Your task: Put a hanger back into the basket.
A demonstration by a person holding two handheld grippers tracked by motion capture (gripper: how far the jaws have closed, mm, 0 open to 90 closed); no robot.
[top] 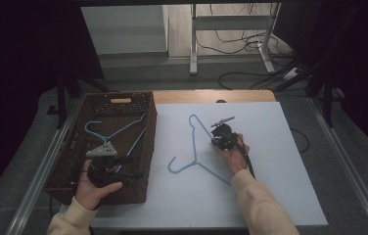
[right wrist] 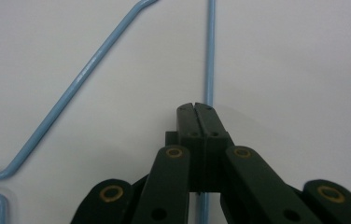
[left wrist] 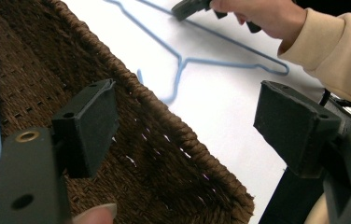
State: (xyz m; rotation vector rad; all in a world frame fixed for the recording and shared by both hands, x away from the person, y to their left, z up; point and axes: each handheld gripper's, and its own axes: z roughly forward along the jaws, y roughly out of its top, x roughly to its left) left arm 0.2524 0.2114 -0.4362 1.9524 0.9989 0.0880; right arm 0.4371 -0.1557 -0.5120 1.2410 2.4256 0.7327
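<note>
The right gripper (right wrist: 195, 108) is pinching the blue hanger (top: 195, 147) lying on the white tabletop (top: 280, 161), jaws clamped on its wire. The left gripper (left wrist: 187, 126) is hovering wide apart over the wicker basket (top: 145, 161) holding another hanger (top: 118, 131).

A basket (top: 74, 161) sits on the left part of the table (top: 280, 161); one hanger (top: 116, 132) lies inside it; a second hanger (top: 195, 147) lies on the table just right of the basket; the left claw (top: 104, 166) is over the basket; the right claw (top: 219, 138) is at the second hanger's right side.
</note>
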